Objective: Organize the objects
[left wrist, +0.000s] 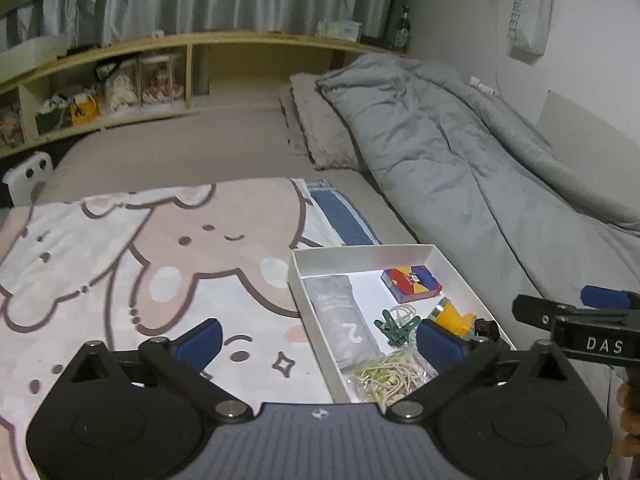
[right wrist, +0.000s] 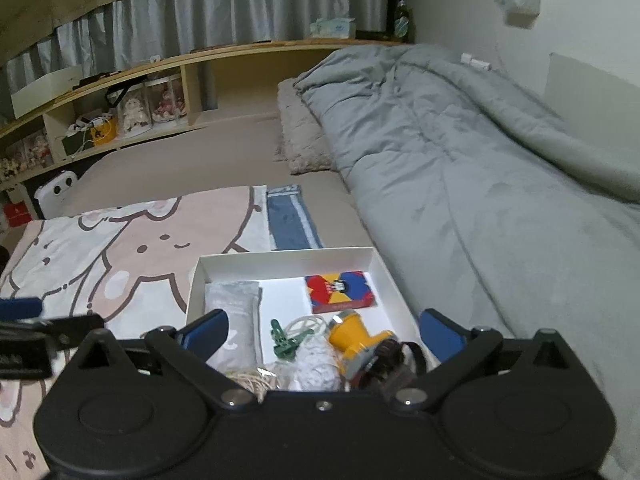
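Note:
A white open box (left wrist: 360, 251) (right wrist: 288, 258) lies on the bed on a cartoon blanket (left wrist: 120, 264). It holds a grey pouch (left wrist: 344, 316) (right wrist: 236, 312), a red-blue-yellow card pack (left wrist: 412, 283) (right wrist: 340, 291), a green clip (left wrist: 394, 330) (right wrist: 288, 340), a yellow flashlight (left wrist: 452, 317) (right wrist: 356, 340) and a bag of rubber bands (left wrist: 392, 376). My left gripper (left wrist: 320, 342) is open and empty, above the box's left wall. My right gripper (right wrist: 324, 336) is open and empty, over the box's near end; it also shows at the right of the left wrist view (left wrist: 580, 320).
A grey duvet (left wrist: 480, 168) (right wrist: 480, 160) lies bunched along the wall on the right. A fluffy pillow (left wrist: 316, 128) lies beyond the blanket. A wooden shelf (left wrist: 120, 80) with dolls and boxes runs along the back. A folded blue cloth (right wrist: 290, 220) lies behind the box.

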